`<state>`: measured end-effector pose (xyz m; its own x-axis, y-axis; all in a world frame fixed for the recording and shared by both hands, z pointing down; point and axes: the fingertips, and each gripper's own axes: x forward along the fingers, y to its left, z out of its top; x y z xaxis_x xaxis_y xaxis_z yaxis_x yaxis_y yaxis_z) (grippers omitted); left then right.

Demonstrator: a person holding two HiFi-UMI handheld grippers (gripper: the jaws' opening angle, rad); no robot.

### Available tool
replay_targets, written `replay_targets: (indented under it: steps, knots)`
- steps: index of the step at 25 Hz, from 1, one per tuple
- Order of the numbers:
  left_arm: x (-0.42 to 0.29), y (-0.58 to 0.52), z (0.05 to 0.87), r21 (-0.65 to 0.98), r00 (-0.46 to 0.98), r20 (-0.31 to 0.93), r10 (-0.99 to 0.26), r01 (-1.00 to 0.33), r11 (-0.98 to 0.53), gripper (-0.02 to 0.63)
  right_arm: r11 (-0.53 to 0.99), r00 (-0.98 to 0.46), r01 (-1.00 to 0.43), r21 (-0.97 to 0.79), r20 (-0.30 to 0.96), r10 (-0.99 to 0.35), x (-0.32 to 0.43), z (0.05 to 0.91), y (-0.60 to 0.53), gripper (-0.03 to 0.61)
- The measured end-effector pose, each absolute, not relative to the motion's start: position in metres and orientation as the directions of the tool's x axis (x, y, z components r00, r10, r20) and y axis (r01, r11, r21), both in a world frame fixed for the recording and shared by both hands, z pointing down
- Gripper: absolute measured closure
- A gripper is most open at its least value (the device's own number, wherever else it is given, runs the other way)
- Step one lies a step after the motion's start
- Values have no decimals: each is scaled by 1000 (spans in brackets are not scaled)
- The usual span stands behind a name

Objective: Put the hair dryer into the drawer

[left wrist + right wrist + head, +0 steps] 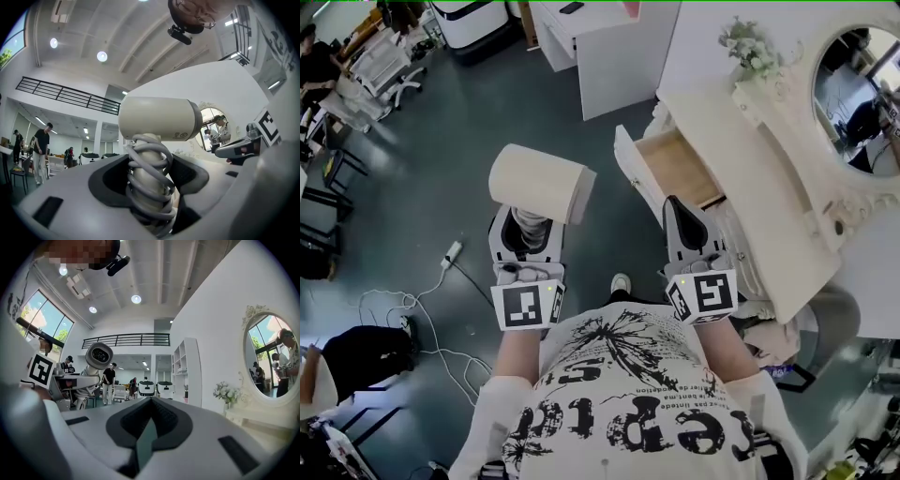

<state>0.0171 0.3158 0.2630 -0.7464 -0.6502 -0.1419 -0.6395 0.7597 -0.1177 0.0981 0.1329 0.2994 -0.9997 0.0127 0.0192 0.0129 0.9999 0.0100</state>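
There is one hair dryer (542,183), with one grey cord (149,185) wound round its handle. Two claws are in view: one left claw (525,225) and one right claw (682,214). Each carries one marker cube (528,306), so two cubes in all. There is one white tabletop (755,192) with one open drawer (680,169), one oval mirror (858,94) and one bunch of flowers (750,47). On the floor (441,141) lies one power strip (451,251), and one shoe (621,283) shows. The right gripper view shows three round ceiling lamps (136,298).
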Motion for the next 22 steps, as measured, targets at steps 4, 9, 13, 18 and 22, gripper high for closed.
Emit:
replay_targets:
  steps: [4, 9, 13, 18, 22]
  knots:
    - [-24, 271, 261, -128, -728, -160, -667, -654, 745, 357, 1000, -1000, -14, 13, 14, -14, 59, 300, 87, 561]
    - [-61, 218, 266, -116, -701, -133, -700, -691, 714, 357, 999, -998, -50, 16, 25, -51, 33, 301, 42, 561]
    - [-86, 177, 270, -116, -661, -118, -741, -732, 672, 357, 994, -993, -105, 4, 47, -105, 20, 308, 9, 561]
    - [-122, 123, 279, -113, -588, -103, -802, -795, 597, 357, 979, -977, -205, -11, 69, -204, 1, 319, -35, 561]
    - [-158, 72, 287, -110, -494, -88, -865, -858, 502, 357, 951, -949, -308, -13, 75, -306, -18, 323, -67, 561]
